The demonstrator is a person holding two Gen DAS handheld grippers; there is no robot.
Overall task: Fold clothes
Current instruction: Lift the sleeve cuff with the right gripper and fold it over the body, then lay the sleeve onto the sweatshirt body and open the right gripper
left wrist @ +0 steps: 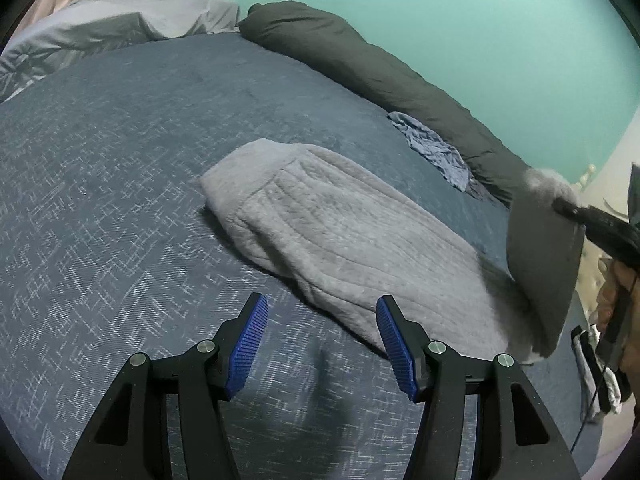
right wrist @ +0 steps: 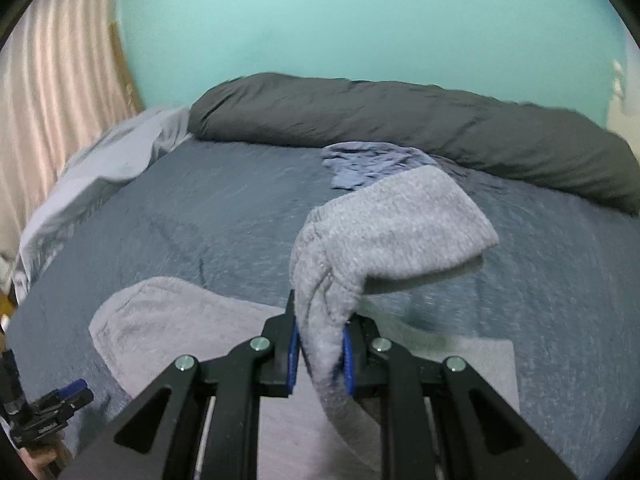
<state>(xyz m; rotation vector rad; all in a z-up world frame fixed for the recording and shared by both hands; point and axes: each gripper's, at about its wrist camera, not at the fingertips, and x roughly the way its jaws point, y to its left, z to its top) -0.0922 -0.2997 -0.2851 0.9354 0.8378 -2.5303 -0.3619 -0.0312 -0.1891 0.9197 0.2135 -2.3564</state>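
Observation:
A light grey fleece garment (left wrist: 340,232) lies spread on the blue-grey bedspread (left wrist: 120,200). My left gripper (left wrist: 320,340) hovers open just in front of the garment's near edge, and nothing is pressed between its blue pads (left wrist: 248,344). At the right edge of the left wrist view, my right gripper (left wrist: 560,202) holds one end of the garment lifted, so a flap (left wrist: 544,264) hangs with its shadowed side showing. In the right wrist view my right gripper (right wrist: 320,344) is shut on a bunched fold of the grey garment (right wrist: 392,224), which rises above the part lying flat (right wrist: 172,320).
A dark grey rolled duvet (right wrist: 400,120) runs along the turquoise wall. A crumpled blue cloth (right wrist: 360,168) lies in front of it. Light grey bedding (left wrist: 112,24) and a pink curtain (right wrist: 52,100) are at the left. A person's hand (left wrist: 612,292) holds the right gripper.

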